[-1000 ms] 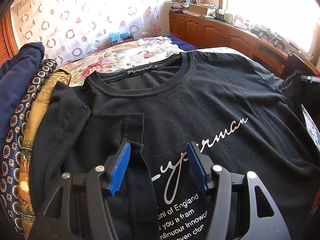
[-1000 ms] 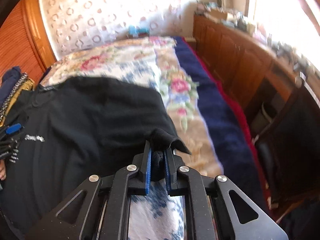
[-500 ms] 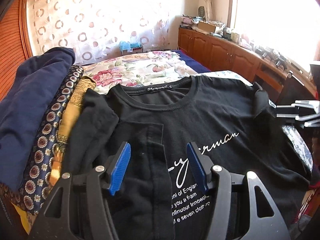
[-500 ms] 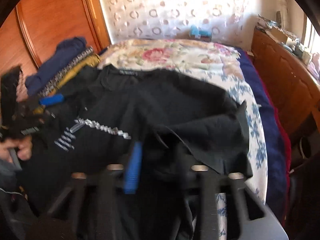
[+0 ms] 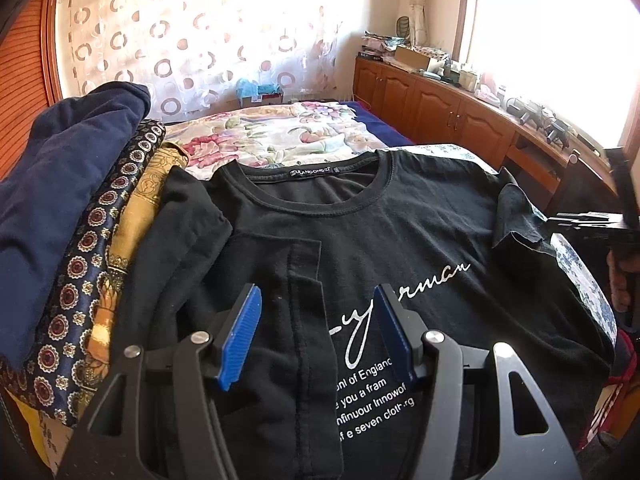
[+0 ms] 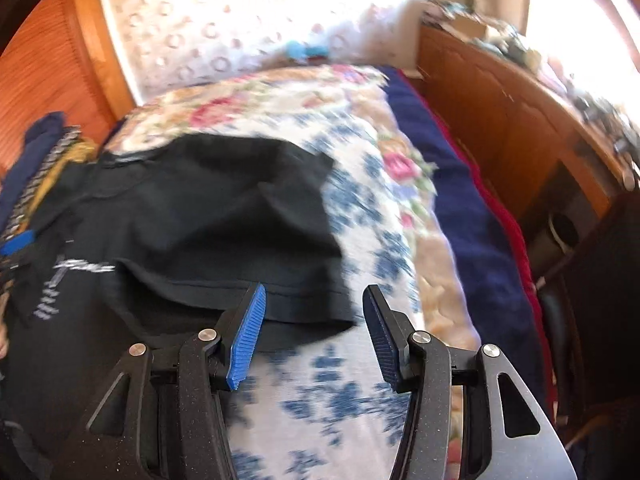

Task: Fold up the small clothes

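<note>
Now both my tools, left tool [image 5: 318, 334] and right tool [image 6: 312, 332], gape with nothing held; the black shirt [image 5: 400, 240] looks soft and floppy, so I'd grab its hem.

Blurred right view, cropped shirt hem, hidden print

The right wrist picture is smeared by motion: the black T-shirt [image 6: 224, 216], its white lettering [image 6: 80, 268] and the floral bedspread [image 6: 360, 392] lose detail there. In the left wrist view the shirt's lower hem runs off the bottom edge, the folded-in sleeve [image 5: 304, 320] covers the start of the printed script [image 5: 384, 316], and the cabinet-top clutter [image 5: 532, 112] is too small to identify.
</note>
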{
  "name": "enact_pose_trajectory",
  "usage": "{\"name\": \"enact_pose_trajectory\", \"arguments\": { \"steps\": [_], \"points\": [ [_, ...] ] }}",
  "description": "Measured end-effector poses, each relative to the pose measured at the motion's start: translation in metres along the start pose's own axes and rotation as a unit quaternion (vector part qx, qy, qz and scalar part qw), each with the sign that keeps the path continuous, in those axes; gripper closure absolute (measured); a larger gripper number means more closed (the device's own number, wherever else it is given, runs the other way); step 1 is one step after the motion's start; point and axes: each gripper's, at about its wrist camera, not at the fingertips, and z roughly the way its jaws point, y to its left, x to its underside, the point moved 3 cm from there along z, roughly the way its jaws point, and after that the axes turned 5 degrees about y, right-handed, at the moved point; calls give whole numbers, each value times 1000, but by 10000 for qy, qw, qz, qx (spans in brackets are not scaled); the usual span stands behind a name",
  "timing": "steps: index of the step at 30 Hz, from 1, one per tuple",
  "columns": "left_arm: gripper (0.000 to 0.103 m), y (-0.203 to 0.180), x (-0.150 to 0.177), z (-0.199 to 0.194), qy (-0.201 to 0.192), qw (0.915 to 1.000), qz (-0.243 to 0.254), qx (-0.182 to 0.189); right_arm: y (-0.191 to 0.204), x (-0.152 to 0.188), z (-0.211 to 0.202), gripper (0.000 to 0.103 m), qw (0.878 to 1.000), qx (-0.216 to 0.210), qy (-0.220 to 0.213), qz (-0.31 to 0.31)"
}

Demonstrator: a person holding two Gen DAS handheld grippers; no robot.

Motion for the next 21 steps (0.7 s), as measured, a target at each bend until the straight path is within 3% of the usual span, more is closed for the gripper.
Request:
{"name": "enact_pose_trajectory", "arguments": {
  "steps": [1, 3, 4, 5, 6, 12, 17, 21],
  "points": [
    [45, 0, 1, -1, 3, 10000, -6, -12, -3, 1, 5, 52, 10000, -32, 57, 71],
    [44, 3, 2, -2, 2, 10000, -38, -50, -5, 3, 15, 63, 9995, -162, 177, 184],
    [45, 5, 2, -3, -3, 10000, -57, -76, -4, 2, 14, 75, 9997, -159, 121, 128],
    [45, 8, 3, -4, -14, 9999, -97, -109, -1, -1, 15, 95, 9995, -264, 147, 32],
    [45, 11, 4, -6, -20, 9998, -132, -121, 2, -4, 16, 98, 9993, -341, 172, -1],
    [45, 24, 3, -14, -103, 9991, -327, -247, 48, -49, 1, 100, 9943, -903, -221, -528],
    [45, 32, 3, -21, -186, 9984, -431, -315, 118, -93, -9, 101, 9796, -1448, -455, -1319],
    [45, 34, 5, -22, -203, 9980, -500, -333, 164, -116, 5, 95, 9710, -1485, -424, -1827]
  ]
}}
